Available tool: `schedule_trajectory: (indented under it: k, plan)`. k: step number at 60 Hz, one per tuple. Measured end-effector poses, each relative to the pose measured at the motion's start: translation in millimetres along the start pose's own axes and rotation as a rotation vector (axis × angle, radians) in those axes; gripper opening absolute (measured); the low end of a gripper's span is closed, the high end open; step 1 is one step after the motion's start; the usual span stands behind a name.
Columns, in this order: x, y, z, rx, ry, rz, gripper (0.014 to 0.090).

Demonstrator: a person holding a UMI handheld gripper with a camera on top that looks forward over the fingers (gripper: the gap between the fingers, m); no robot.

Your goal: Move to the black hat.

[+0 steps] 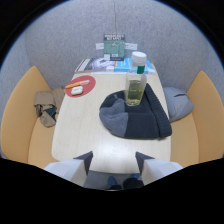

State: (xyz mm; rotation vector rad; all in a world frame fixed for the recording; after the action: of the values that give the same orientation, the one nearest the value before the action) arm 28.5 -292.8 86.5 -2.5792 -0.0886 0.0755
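Gripper view, looking down along two pale fingers over the near edge of a light table. The gripper is spread wide and holds nothing. A black hat with a grey patch lies flat on the table, ahead of the fingers and slightly right. A bottle of yellowish liquid stands upright at the hat's far edge; whether it rests on the fabric is unclear. To approach well, travel forward and a little right, stopping at the hat's near side, short of the bottle. Bare tabletop lies between fingers and hat. A red plate sits well apart, far left. The hat's right side nears the table edge.
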Motion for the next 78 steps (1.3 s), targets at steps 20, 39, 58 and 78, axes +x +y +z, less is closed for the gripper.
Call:
schedule_trajectory:
  k: [20,39,58,78]
  plan:
    - [11,0,-5,-0.001,0.000,-0.006,0.0871]
    - [57,5,-1,0.008,0.039,-0.015,0.0877]
    - [97,-5,25,0.017,0.060,-0.006,0.0867]
    - [110,-22,71,0.025,0.049,-0.040,0.0869]
